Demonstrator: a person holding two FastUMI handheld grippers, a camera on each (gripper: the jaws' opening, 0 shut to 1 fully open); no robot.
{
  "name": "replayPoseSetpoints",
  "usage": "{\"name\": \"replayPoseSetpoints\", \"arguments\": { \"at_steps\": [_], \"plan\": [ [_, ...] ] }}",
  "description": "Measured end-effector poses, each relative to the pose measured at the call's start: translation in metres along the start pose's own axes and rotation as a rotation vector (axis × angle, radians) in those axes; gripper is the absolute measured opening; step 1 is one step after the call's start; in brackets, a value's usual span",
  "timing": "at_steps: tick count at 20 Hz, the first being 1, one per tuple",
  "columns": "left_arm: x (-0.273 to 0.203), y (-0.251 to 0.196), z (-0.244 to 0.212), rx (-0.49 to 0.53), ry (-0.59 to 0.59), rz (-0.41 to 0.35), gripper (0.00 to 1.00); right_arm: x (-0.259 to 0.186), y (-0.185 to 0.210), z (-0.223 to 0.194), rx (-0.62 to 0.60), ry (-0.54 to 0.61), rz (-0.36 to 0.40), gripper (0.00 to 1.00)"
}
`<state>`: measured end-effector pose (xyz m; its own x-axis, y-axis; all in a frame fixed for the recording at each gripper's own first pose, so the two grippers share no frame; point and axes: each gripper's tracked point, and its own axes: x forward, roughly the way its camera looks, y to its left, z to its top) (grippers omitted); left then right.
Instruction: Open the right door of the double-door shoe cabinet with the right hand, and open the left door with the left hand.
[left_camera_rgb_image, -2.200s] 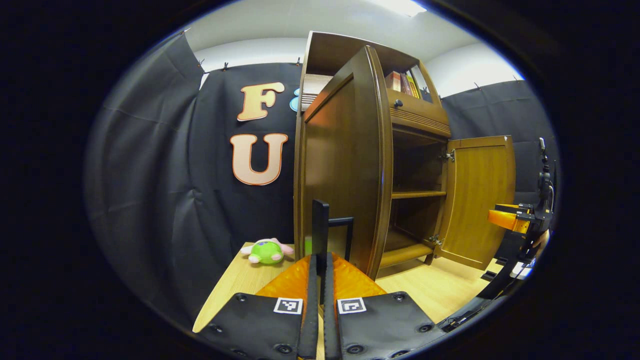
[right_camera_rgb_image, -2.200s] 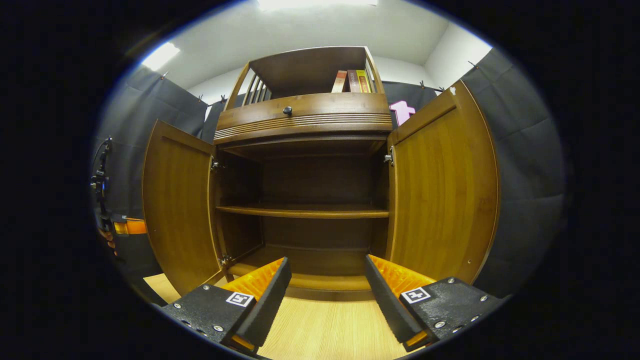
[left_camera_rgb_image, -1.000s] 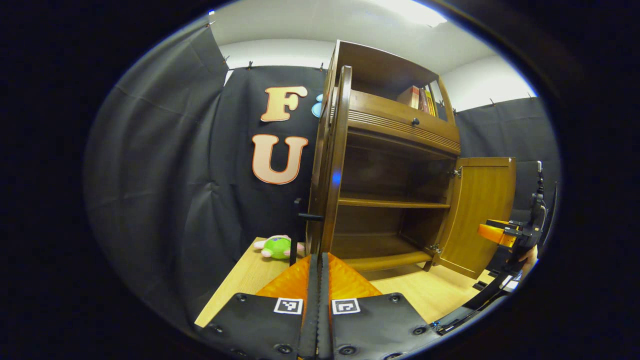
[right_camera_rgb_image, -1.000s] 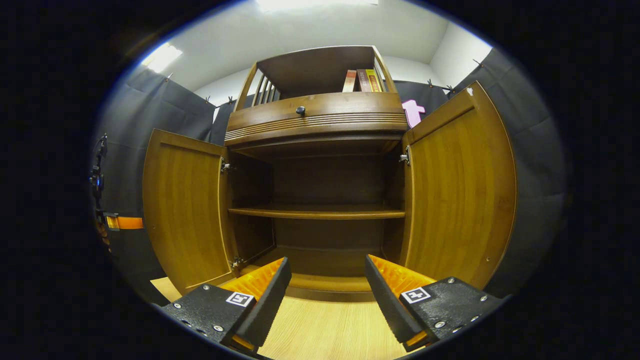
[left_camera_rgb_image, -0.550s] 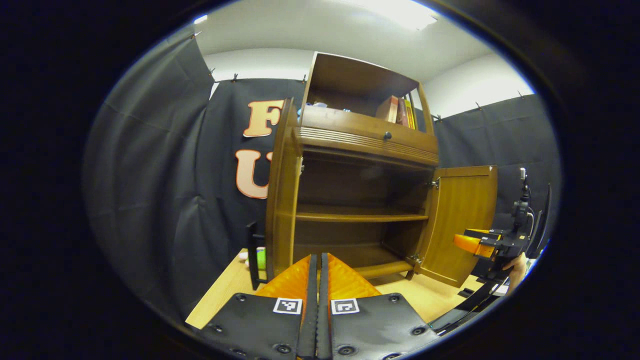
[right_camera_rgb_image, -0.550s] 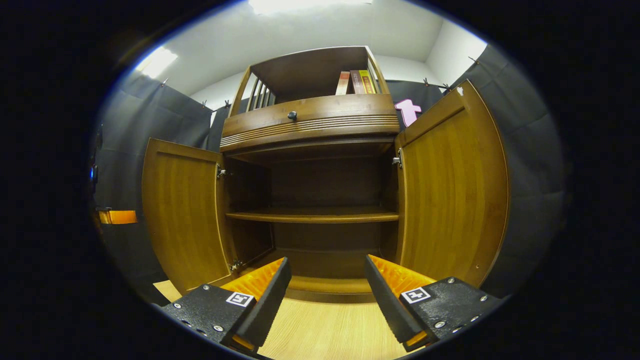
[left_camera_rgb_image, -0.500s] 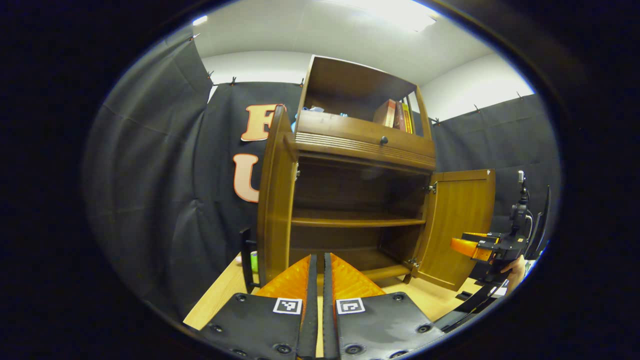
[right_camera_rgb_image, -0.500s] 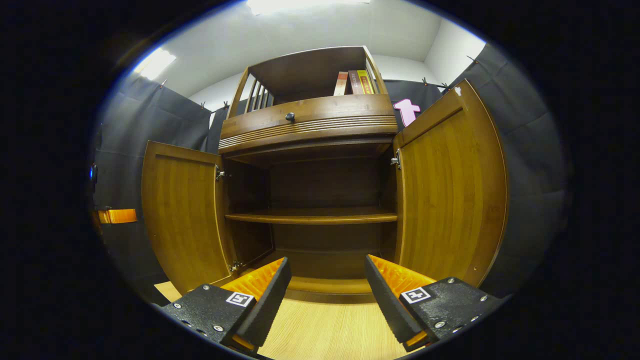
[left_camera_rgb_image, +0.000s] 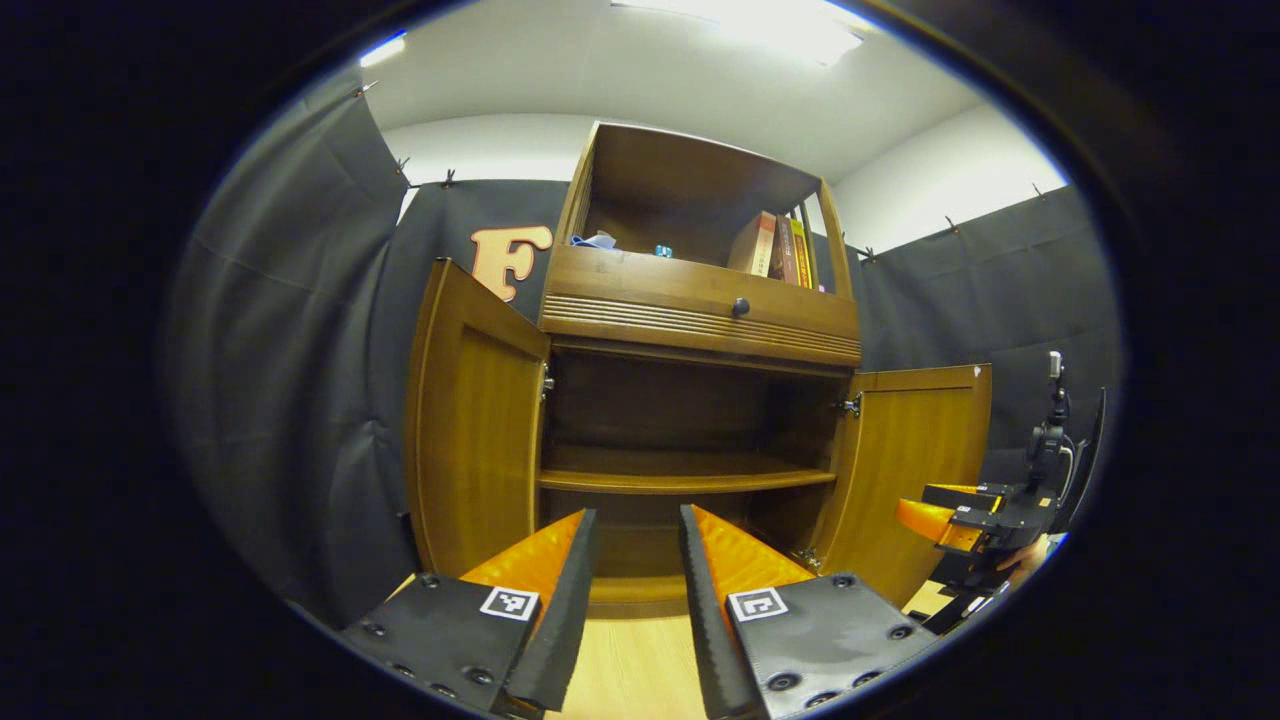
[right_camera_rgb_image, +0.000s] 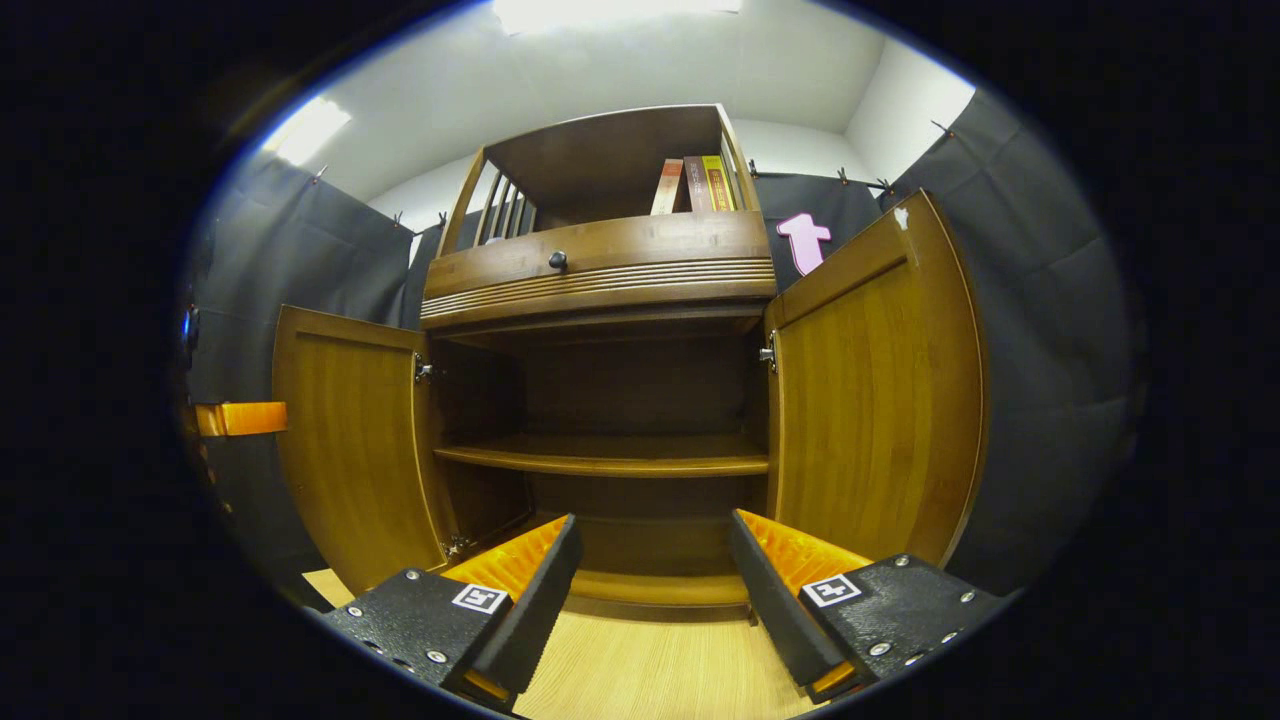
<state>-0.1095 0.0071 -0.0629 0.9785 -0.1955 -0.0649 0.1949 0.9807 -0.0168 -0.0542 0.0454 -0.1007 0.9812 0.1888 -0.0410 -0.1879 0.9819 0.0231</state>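
The brown wooden shoe cabinet (left_camera_rgb_image: 700, 310) stands with both doors swung wide. In the left gripper view its left door (left_camera_rgb_image: 470, 430) is at the left and its right door (left_camera_rgb_image: 920, 450) at the right. My left gripper (left_camera_rgb_image: 637, 515) is open in front of the bare inner shelf (left_camera_rgb_image: 680, 480), holding nothing. In the right gripper view the left door (right_camera_rgb_image: 350, 430) and right door (right_camera_rgb_image: 870, 400) flank the dark inside. My right gripper (right_camera_rgb_image: 652, 520) is open and holds nothing, just before the cabinet's base. Each gripper also appears at the other view's edge: the right gripper (left_camera_rgb_image: 930, 512) and the left gripper (right_camera_rgb_image: 235, 418).
Several books (left_camera_rgb_image: 775, 245) lean on the top open shelf, above a drawer with a dark knob (left_camera_rgb_image: 740, 307). The cabinet rests on a light wooden surface (right_camera_rgb_image: 650, 670). Black cloth walls close in on both sides. A hand (left_camera_rgb_image: 1020, 555) holds the far gripper.
My left gripper has gone from shut to open and let go of the left door's handle. That door has swung fully wide and the left view has turned onto the cabinet's front. The right gripper barely moved.
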Motion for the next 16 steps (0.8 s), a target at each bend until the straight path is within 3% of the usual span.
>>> {"name": "replayPoseSetpoints", "arguments": {
  "at_steps": [2, 3, 5, 9, 10, 11, 12, 13, 14, 16],
  "plan": [
    [0.014, -0.006, -0.001, -0.007, 0.009, 0.002, 0.58, 0.001, -0.001, 0.007, -0.002, -0.008, 0.002, 0.92],
    [0.022, -0.008, -0.001, -0.007, 0.011, 0.008, 0.68, 0.001, -0.003, 0.010, -0.006, -0.011, -0.001, 1.00],
    [0.033, -0.006, -0.003, -0.004, 0.017, 0.029, 0.68, 0.001, -0.006, 0.015, -0.012, -0.015, -0.006, 1.00],
    [0.050, -0.013, -0.001, 0.005, 0.015, 0.031, 0.85, 0.000, -0.013, 0.023, -0.013, -0.028, -0.020, 1.00],
    [0.055, -0.014, -0.001, 0.006, 0.013, 0.031, 0.80, 0.000, -0.016, 0.025, -0.017, -0.032, -0.026, 1.00],
    [0.057, -0.016, 0.000, 0.003, 0.011, 0.030, 0.87, -0.001, -0.019, 0.027, -0.020, -0.035, -0.034, 1.00],
    [0.059, -0.016, 0.000, 0.002, 0.011, 0.030, 0.87, -0.002, -0.021, 0.028, -0.020, -0.037, -0.039, 1.00],
    [0.061, -0.017, 0.000, 0.000, 0.009, 0.028, 0.87, -0.001, -0.022, 0.029, -0.017, -0.038, -0.039, 0.92],
    [0.063, -0.018, 0.000, 0.001, 0.008, 0.024, 0.93, -0.002, -0.022, 0.028, -0.013, -0.038, -0.040, 1.00],
    [0.064, -0.019, 0.001, 0.008, 0.007, 0.027, 0.98, -0.002, -0.024, 0.029, -0.010, -0.038, -0.042, 1.00]
  ]
}}
